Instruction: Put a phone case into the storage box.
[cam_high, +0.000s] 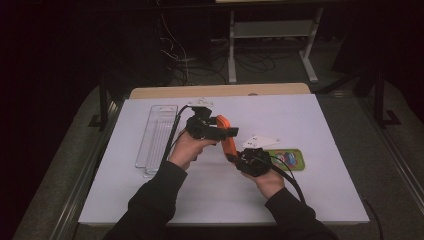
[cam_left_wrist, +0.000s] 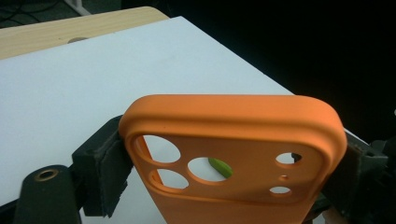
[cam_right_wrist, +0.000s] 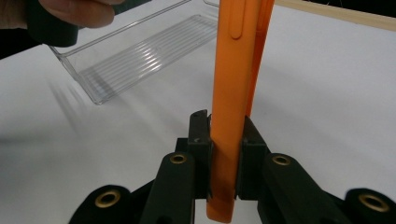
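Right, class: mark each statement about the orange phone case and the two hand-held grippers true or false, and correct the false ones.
1. Both hand-held grippers grip the orange phone case. True.
2. The case lies flat on the table. False: it is held above the white table.
3. The clear plastic tray holds the case. False: the case is apart from it.
4. A green item lies by the right hand-held gripper. True.

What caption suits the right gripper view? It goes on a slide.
Right claw shut on the edge of an upright orange phone case, with a clear plastic tray lying behind on the white table.
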